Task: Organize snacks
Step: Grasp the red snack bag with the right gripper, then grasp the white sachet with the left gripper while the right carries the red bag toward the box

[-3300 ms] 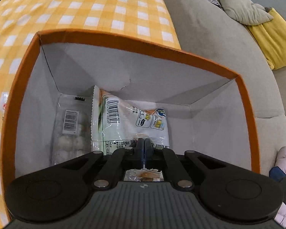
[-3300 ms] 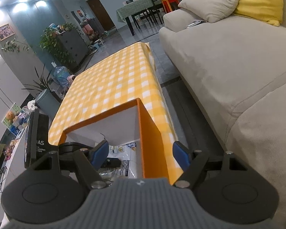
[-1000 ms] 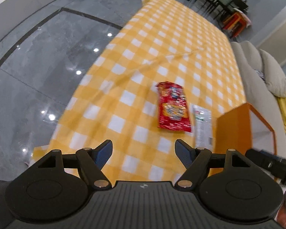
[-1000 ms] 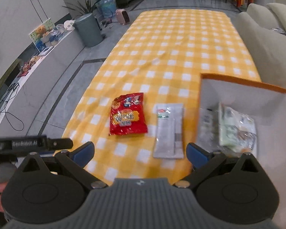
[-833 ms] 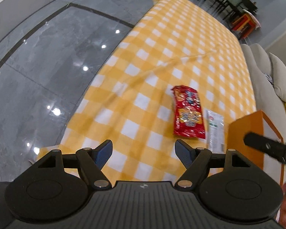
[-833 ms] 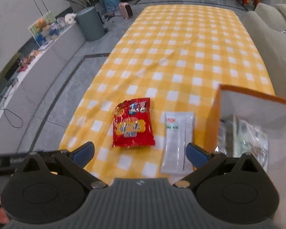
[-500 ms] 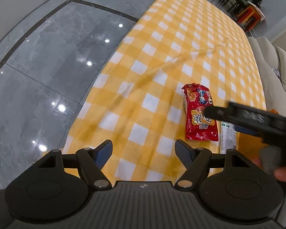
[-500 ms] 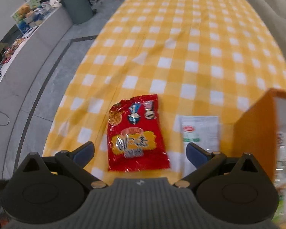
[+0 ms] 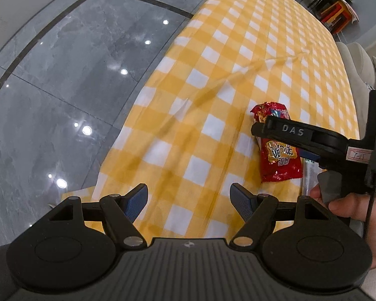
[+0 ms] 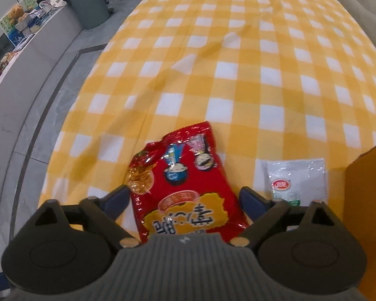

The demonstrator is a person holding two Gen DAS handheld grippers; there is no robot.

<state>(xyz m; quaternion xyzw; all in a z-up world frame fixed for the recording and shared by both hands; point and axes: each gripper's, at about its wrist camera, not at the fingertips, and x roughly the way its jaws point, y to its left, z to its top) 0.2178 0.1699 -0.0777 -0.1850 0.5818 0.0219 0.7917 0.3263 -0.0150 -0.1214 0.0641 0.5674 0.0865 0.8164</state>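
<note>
A red snack bag point(image 10: 185, 190) lies flat on the yellow checked tablecloth point(image 10: 238, 87). My right gripper point(image 10: 184, 198) points steeply down over it. Its jaws straddle the bag's width and are closing, and the pads do not visibly squeeze the bag. Just right of the bag lies a white packet point(image 10: 298, 180), next to the orange box point(image 10: 366, 188). In the left wrist view the red bag point(image 9: 280, 158) sits partly under one of the right gripper's fingers point(image 9: 283, 131). My left gripper point(image 9: 189, 198) hangs open near the table's front corner, with nothing between its fingers.
A hand point(image 9: 343, 205) holds the right gripper's handle. The table edge drops to a grey tiled floor point(image 9: 75, 62) on the left. A grey bin point(image 10: 87, 5) stands beyond the far-left corner, and a sofa point(image 10: 358, 5) runs along the right side.
The right gripper has come down and forward over the red bag, which now lies between its fingers. It has also entered the left wrist view. The left gripper has shifted only slightly.
</note>
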